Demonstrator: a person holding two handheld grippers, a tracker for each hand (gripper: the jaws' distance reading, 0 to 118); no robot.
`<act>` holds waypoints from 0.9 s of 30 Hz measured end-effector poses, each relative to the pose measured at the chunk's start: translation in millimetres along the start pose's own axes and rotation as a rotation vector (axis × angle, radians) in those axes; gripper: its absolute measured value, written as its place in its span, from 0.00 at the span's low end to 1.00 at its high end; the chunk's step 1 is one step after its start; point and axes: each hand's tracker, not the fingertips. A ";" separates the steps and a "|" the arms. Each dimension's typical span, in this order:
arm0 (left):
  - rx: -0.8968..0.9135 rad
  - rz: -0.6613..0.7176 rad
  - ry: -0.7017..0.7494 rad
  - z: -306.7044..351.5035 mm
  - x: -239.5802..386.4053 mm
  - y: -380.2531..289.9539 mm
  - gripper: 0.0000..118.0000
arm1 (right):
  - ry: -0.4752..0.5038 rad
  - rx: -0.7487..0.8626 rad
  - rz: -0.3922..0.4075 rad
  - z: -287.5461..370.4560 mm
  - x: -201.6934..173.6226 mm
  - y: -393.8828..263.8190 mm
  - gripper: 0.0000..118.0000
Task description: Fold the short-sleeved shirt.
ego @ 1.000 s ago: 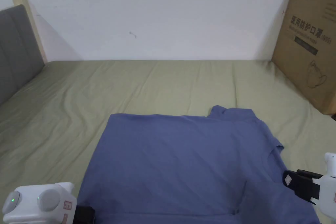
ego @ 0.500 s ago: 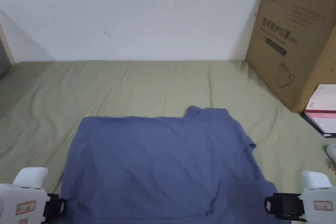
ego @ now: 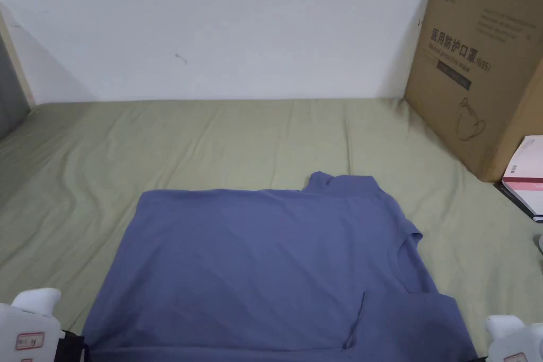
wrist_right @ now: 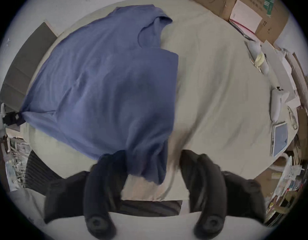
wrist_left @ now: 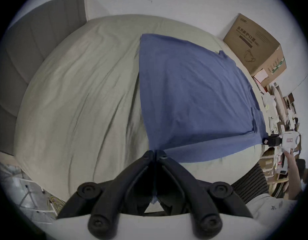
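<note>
The shirt [ego: 276, 267] lies flat on the bed [ego: 212, 135], toward its near edge, one sleeve folded in. The left tongs [wrist_left: 155, 154] are pinched shut on the near-left corner of the shirt, likely anchoring it. The right tongs [wrist_right: 152, 164] stand wide open, cloth loose between the jaws, apparently letting go or about to grip.

The shirt [ego: 265, 267] lies flat on the bed [ego: 222, 135], near its front edge. A cardboard box [ego: 477, 66] stands at the bed's far right against the wall [ego: 238, 24].
</note>
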 end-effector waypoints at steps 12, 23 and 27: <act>0.038 0.033 -0.083 25.6 -9.1 4.0 0.01 | 0.139 0.057 0.003 42.2 15.0 2.4 0.09; 0.018 0.057 -0.140 48.1 -20.3 -4.2 0.01 | 0.201 0.087 -0.035 84.9 8.7 -16.0 0.09; 0.011 0.078 -0.145 53.5 -23.9 -1.5 0.01 | 0.210 0.086 -0.031 98.2 5.8 -18.1 0.09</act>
